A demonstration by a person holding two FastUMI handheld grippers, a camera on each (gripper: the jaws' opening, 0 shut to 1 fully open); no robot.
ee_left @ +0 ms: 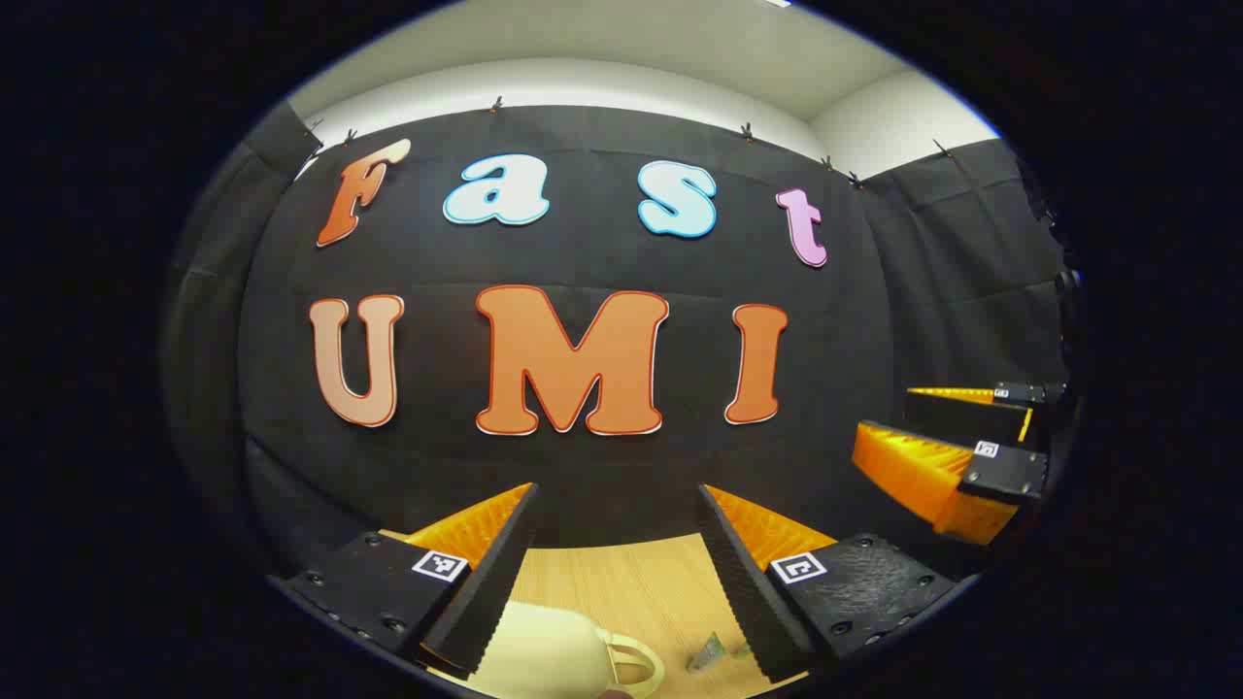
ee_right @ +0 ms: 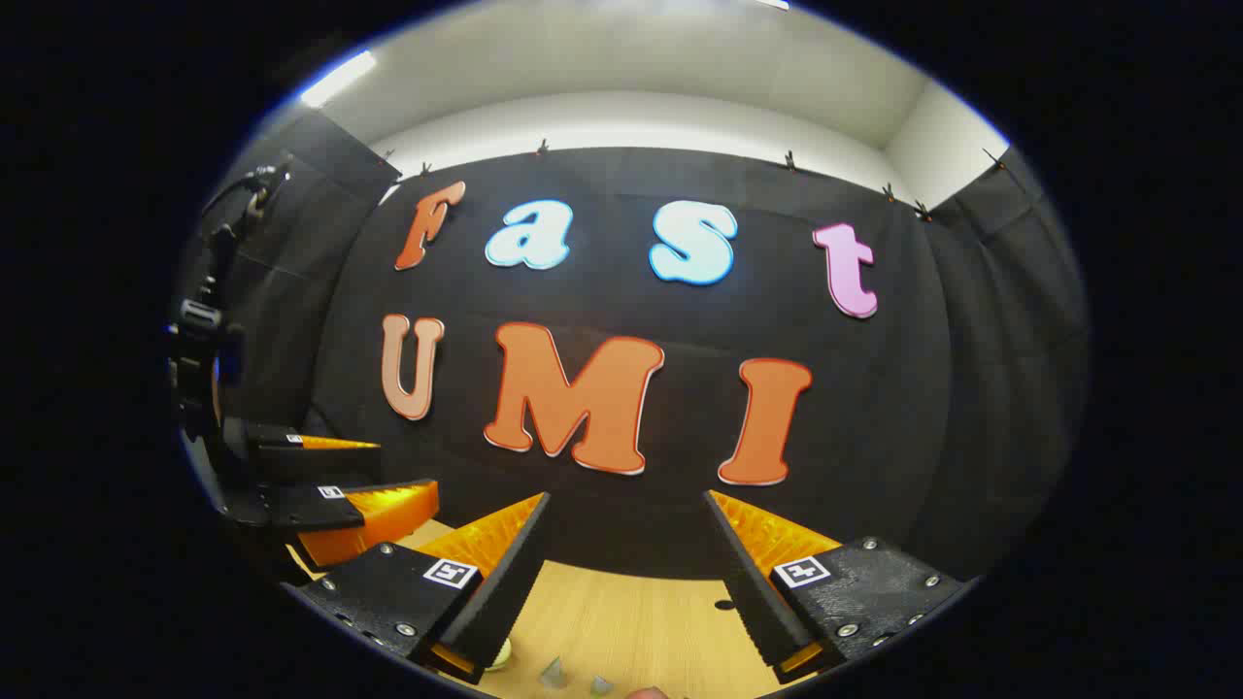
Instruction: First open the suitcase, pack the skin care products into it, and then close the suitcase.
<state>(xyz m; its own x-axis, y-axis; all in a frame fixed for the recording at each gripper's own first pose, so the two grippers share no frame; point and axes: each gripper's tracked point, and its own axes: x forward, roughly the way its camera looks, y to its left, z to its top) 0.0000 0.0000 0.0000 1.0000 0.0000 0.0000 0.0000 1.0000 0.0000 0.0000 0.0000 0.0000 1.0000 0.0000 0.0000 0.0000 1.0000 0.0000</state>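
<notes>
Both grippers are held up above a wooden table [ee_left: 631, 592], facing the booth wall. My left gripper [ee_left: 617, 495] is open with nothing between its fingers. Below it, at the view's bottom edge, lies a cream rounded object with a loop handle [ee_left: 554, 660], apparently the suitcase; most of it is cut off. A small greenish tube [ee_left: 707, 652] lies on the table to its right. My right gripper [ee_right: 626, 497] is also open and empty. Under it sit a pale round item [ee_right: 500, 655] and two small grey-green pointed caps [ee_right: 554, 672].
The right gripper [ee_left: 884, 410] hangs at the right of the left gripper view. The left gripper [ee_right: 403, 466] is at the left of the right gripper view. Black cloth walls close the booth behind the table [ee_right: 631, 621] and on both sides.
</notes>
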